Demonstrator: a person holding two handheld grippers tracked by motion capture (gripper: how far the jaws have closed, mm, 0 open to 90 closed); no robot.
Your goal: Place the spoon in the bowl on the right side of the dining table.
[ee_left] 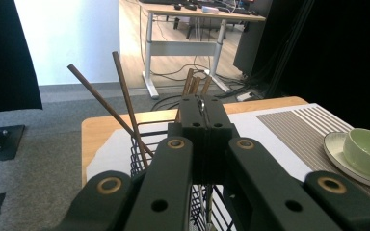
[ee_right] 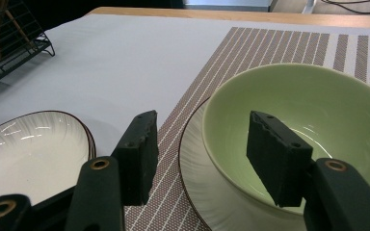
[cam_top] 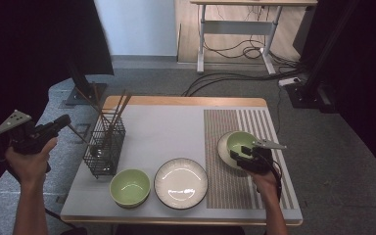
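My right gripper [cam_top: 241, 154] is released: in the right gripper view [ee_right: 200, 159] its two black jaws stand wide apart, one outside the near wall of the green bowl [ee_right: 298, 130] and the other inside its hollow, so the rim lies between them, but I cannot tell if either pad touches it. This bowl [cam_top: 241, 142] sits on a white saucer [ee_right: 207, 192], directly under and in front of the right gripper, and the saucer lies on the striped placemat [cam_top: 225, 181] that spreads below the gripper and toward my hand [cam_top: 264, 178]. To the left of the right gripper, near it, I see the white plate [cam_top: 181, 182] with a dark rim, and further left a second green bowl [cam_top: 130, 187], both on the grey table cover [cam_top: 166, 132]. My left gripper [cam_top: 62, 120] is clenched: in the left gripper view [ee_left: 203, 113] the jaws are pressed flat together with nothing visible between them. It is held in the air beyond the left edge of the table, well apart from the right gripper. Just ahead of it and a little lower stands the black wire basket [cam_top: 105, 152], with several brown chopsticks [ee_left: 125, 103] leaning out of it, some tilted toward the left gripper. The left hand [cam_top: 29, 161] grips the handle from below.
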